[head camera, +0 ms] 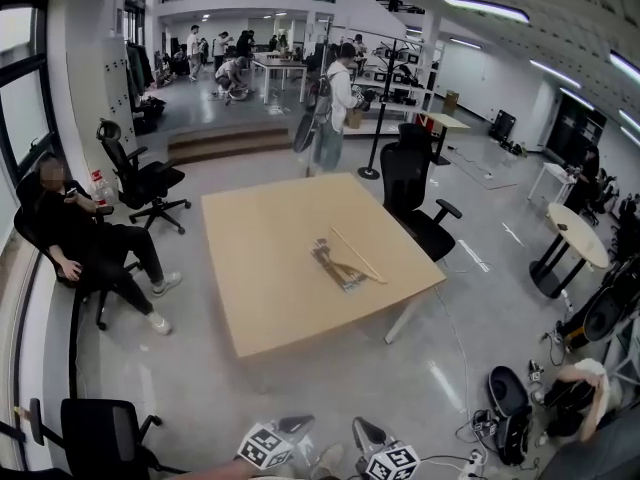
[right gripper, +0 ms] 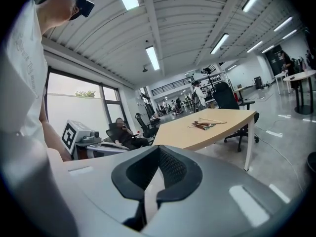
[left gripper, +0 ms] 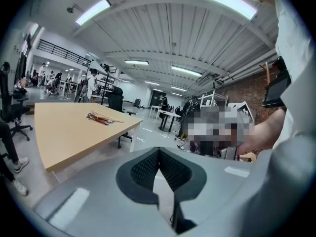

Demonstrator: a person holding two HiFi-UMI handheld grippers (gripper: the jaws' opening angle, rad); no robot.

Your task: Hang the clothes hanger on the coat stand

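Several wooden clothes hangers [head camera: 345, 260] lie in a loose pile on the square light-wood table [head camera: 270, 298], right of its middle. They also show far off in the left gripper view [left gripper: 103, 117] and the right gripper view [right gripper: 207, 124]. The black coat stand [head camera: 382, 108] rises beyond the table's far side, on the grey floor. My left gripper [head camera: 288, 428] and right gripper [head camera: 366, 434] sit at the bottom edge of the head view, well short of the table. Both are shut with nothing between the jaws: left [left gripper: 159, 152], right [right gripper: 159, 148].
A person sits in a chair [head camera: 85, 238] to the table's left. A black office chair [head camera: 412, 193] stands at the far right corner, another [head camera: 140, 173] at the left. A person [head camera: 338, 103] stands near the coat stand. A round table [head camera: 577, 233], bags and cables [head camera: 508, 408] lie at the right.
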